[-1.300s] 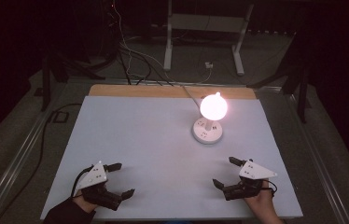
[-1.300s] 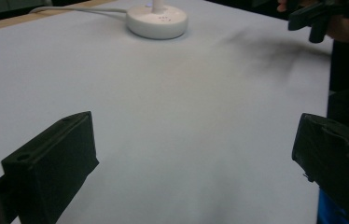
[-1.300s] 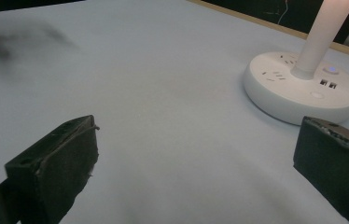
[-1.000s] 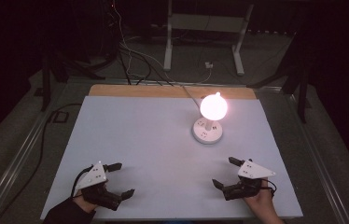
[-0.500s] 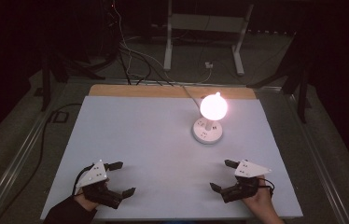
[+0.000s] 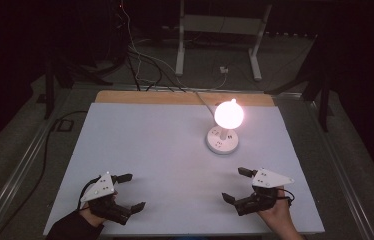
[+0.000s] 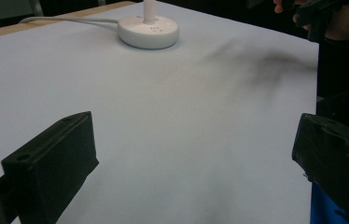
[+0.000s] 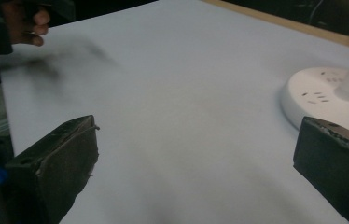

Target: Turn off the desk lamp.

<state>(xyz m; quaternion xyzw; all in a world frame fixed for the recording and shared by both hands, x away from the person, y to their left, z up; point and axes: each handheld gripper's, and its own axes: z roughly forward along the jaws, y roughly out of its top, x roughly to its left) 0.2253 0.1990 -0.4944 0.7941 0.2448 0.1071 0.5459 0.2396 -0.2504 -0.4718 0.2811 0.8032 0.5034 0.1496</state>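
Near side of lamp (image 6: 225, 131), far-right on worktop (image 6: 140, 150) | right gripper (image 6: 238, 186) closest, left gripper (image 6: 126, 192) well apart, both fingers spread, empty | I'd close on the white base squarely, avoiding the bulb.

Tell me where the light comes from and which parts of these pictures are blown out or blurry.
High view: the glowing round lamp bulb is overexposed; surroundings dark. Left gripper view: soft dark shadow smear on the white tabletop. Right gripper view: near black jaws blurred.
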